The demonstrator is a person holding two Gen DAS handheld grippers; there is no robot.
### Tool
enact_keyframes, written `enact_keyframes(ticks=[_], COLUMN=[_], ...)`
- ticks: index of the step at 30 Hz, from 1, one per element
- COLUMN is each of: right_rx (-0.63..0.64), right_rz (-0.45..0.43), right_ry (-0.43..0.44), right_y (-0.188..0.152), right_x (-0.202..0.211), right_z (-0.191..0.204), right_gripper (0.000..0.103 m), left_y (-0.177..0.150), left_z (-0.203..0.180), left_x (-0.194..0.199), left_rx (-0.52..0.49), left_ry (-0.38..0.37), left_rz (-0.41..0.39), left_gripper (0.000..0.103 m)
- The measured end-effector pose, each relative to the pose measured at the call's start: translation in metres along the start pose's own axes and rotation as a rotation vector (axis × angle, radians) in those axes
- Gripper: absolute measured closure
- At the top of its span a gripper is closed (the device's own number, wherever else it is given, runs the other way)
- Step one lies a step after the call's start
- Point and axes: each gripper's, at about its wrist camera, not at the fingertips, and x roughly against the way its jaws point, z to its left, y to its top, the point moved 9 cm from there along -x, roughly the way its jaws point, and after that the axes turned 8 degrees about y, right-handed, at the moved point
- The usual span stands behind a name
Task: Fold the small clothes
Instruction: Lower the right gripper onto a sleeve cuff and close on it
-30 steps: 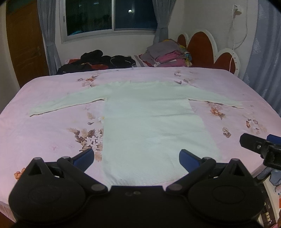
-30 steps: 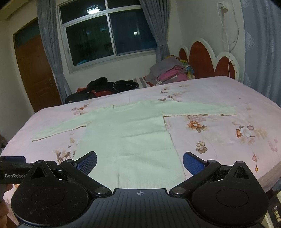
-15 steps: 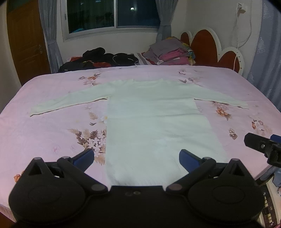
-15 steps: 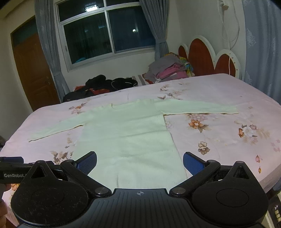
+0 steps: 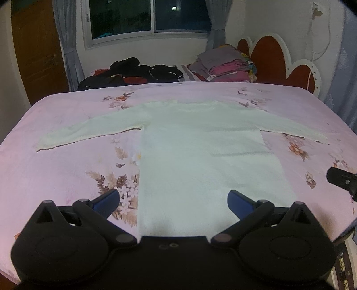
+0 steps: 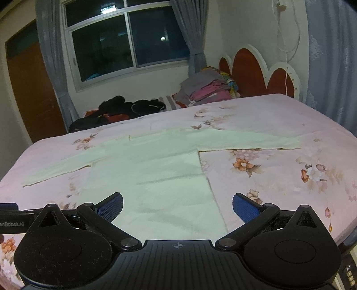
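Observation:
A pale green long-sleeved top [image 5: 200, 156] [image 6: 151, 176] lies flat on the pink floral bedspread [image 5: 55, 169] [image 6: 279, 178], both sleeves spread out sideways and the hem toward me. My left gripper [image 5: 173, 199] hovers open above the hem, nothing between its blue pads. My right gripper [image 6: 177, 206] is open too, held over the hem's right part and holding nothing. In the left wrist view, the right gripper's black body [image 5: 342, 180] shows at the right edge. At the left edge of the right wrist view is the left gripper's body [image 6: 13, 219].
Dark clothes [image 5: 133, 73] and a stack of folded clothes [image 5: 225, 67] lie at the bed's far side, under a window [image 5: 149, 17]. A red and white headboard [image 5: 279, 60] stands on the right, a wooden door [image 5: 38, 51] on the left.
Both views have risen and tilted slightly, so the top sits a little lower in frame. The top itself has not moved and both grippers stay open.

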Motion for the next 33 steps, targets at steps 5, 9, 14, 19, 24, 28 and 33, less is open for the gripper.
enact_keyframes(ticks=[5,9,14,19,24,28,33], right_rx=[-0.019,-0.04,-0.055,-0.058,-0.12,-0.173,-0.289], right_rz=[-0.004,0.004,0.01,0.022,0.018,0.033,0.056], right_ry=[-0.023,-0.043,-0.059,-0.105,-0.121,-0.155,-0.237], right_y=[0.011,0.023,0.039,0.053,0.066,0.073,0.076], right_x=[-0.026,-0.051,-0.084,-0.115,-0.147,-0.176,-0.205], right_z=[-0.023,-0.048,-0.077,-0.11,-0.158,-0.206,-0.281], right_gripper=[0.0,0.0,0.0,0.0,0.0,0.0,0.001], left_y=[0.014,0.027,0.042,0.059,0.074,0.082,0.092], left_z=[0.001,-0.002,-0.006,-0.016,-0.028,-0.038,-0.049], left_x=[-0.024,-0.048,-0.08,-0.109,-0.144,-0.17,-0.192], left_rx=[0.004,0.007,0.028,0.038,0.042,0.044,0.018], left_ry=[0.025,0.043,0.053,0.064,0.07,0.074,0.077], left_rz=[0.0,0.007,0.033,0.029,0.045,0.069,0.078], left_gripper=[0.0,0.0,0.0,0.0,0.0,0.0,0.0])
